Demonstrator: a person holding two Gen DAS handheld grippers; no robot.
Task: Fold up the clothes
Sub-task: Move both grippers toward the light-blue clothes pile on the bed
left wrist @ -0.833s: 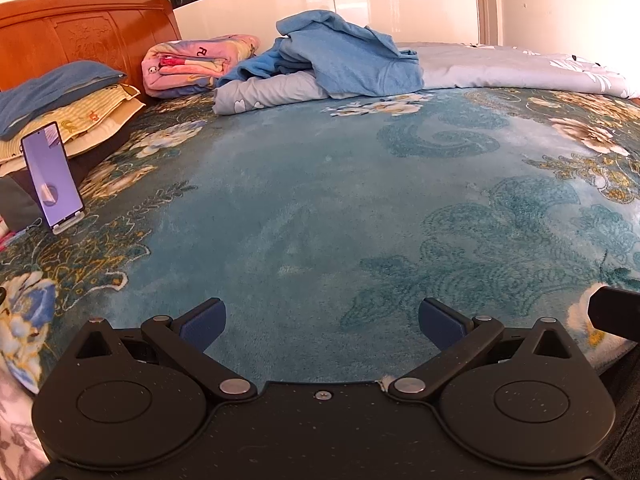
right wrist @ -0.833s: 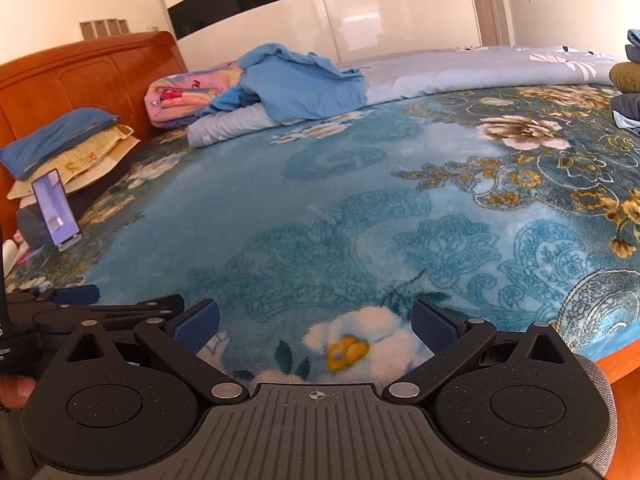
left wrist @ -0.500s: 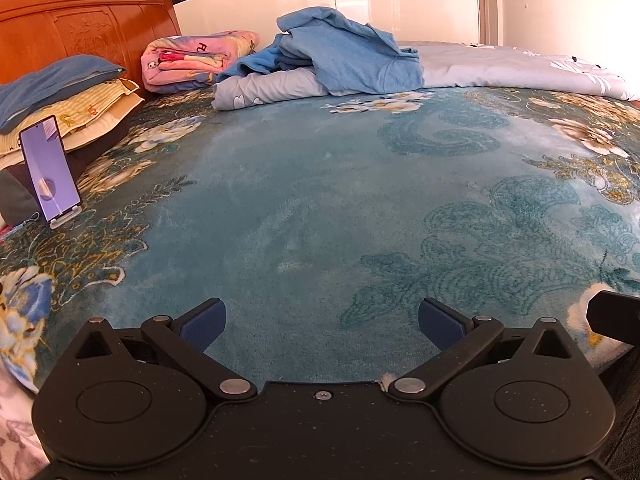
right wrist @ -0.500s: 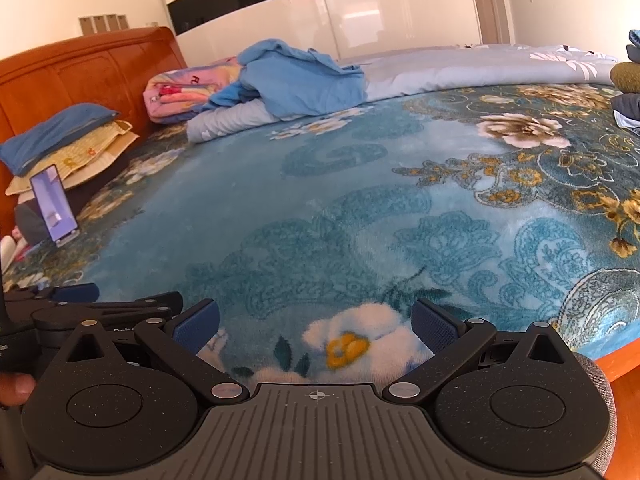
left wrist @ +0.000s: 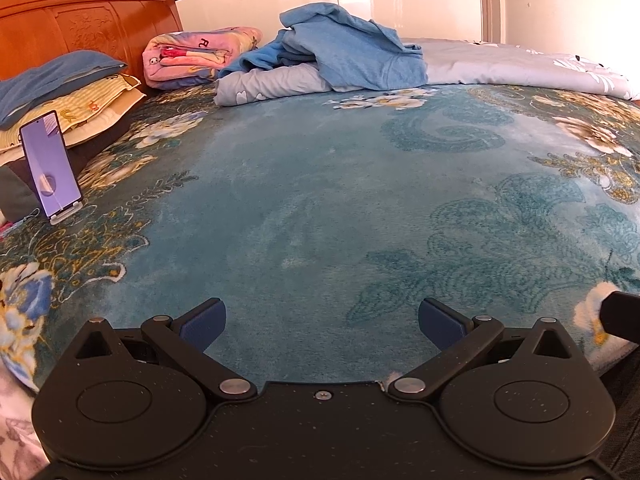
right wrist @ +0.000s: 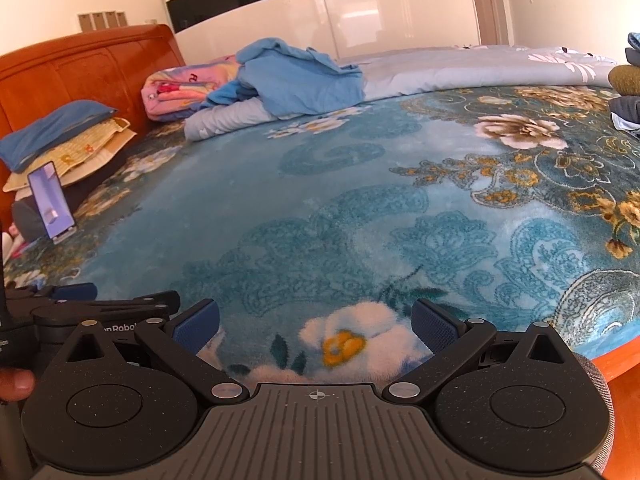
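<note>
Both spread wide and empty, left tool (left wrist: 320, 322) and right tool (right wrist: 315, 320), low over the bed (left wrist: 320, 208). Nothing picked yet. Next, probably a long reach to the blue garment (left wrist: 352, 54) crumpled at the far side.

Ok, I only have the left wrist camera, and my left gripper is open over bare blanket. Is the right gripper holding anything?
Observer: No. The right gripper is open, with only a white flower printed on the blanket showing between its fingers.
Operator: Any clothes besides the blue heap?
Observer: Yes, a pile of clothes sits on the blanket at the far right, outside your view.
Operator: And my left gripper, seen from there?
Observer: It is close beside the right one, on its left, with a fingertip of the hand visible below it.
</note>
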